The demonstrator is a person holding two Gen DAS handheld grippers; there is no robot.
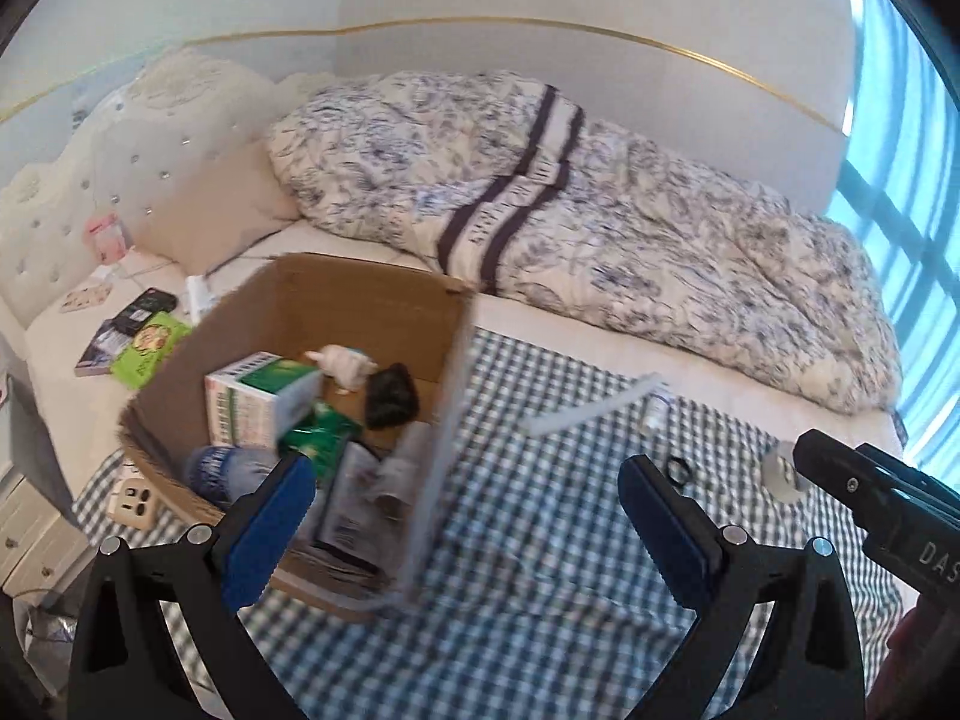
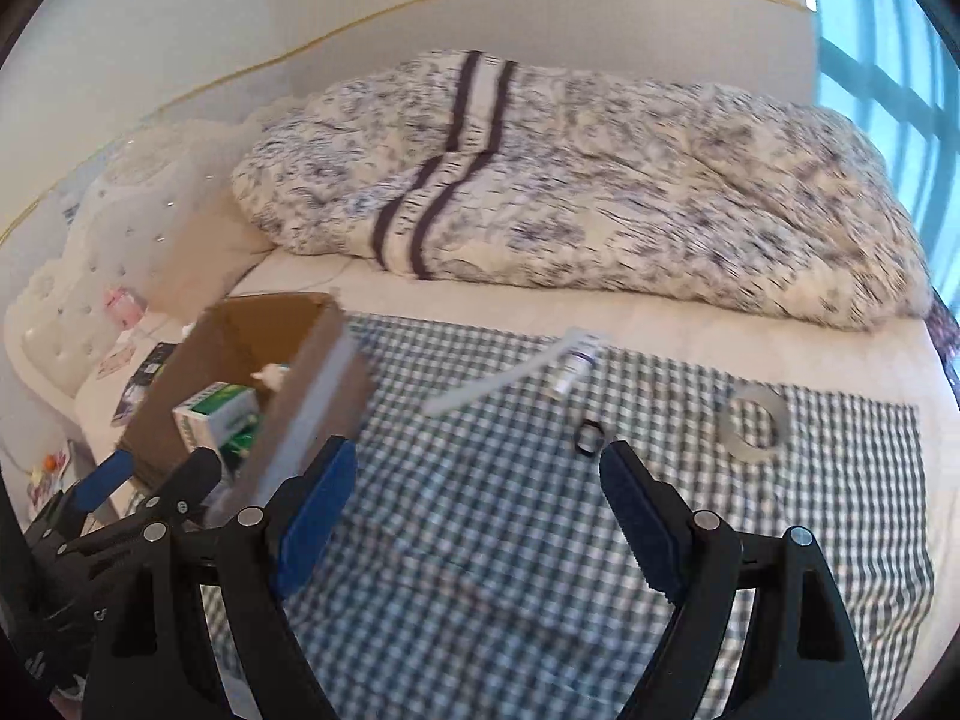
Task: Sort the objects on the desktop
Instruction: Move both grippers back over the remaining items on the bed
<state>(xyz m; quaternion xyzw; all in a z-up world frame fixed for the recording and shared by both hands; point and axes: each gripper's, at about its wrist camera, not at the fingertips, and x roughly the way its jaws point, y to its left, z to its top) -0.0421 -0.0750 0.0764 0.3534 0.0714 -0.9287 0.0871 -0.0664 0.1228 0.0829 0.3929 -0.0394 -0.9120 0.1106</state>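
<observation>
**Both grippers empty above the checked cloth, box half filled**

You hold two grippers over a bed covered with a blue-and-white checked cloth [image 2: 480, 540]. Your left gripper [image 1: 468, 492] has its blue-padded jaws spread wide and grips nothing; it hangs above the near wall of a cardboard box [image 1: 336, 300] that fills the view from 9 to 12 o'clock. Your right gripper [image 2: 477, 480] is equally wide open and empty, aimed across the open cloth.

The box stands open-topped at the cloth's left edge, probably so both hands can drop things in from above. Inside lie a green-and-white carton [image 1: 258, 402], a small white figure [image 1: 342, 363], a dark lump [image 1: 393, 396] and some printed packets.

Still loose on the cloth, in the right wrist view: a small black ring [image 2: 589, 437] at 12 o'clock just beyond the fingertips, a pale strip [image 2: 510, 375] and a small white bottle [image 2: 573, 369] beside it farther out at 12, and a roll of tape [image 2: 757, 420] at 2 o'clock, lying flat. These look like the remaining items to sort. A rumpled floral quilt [image 2: 600, 192] lies along the far side.
</observation>
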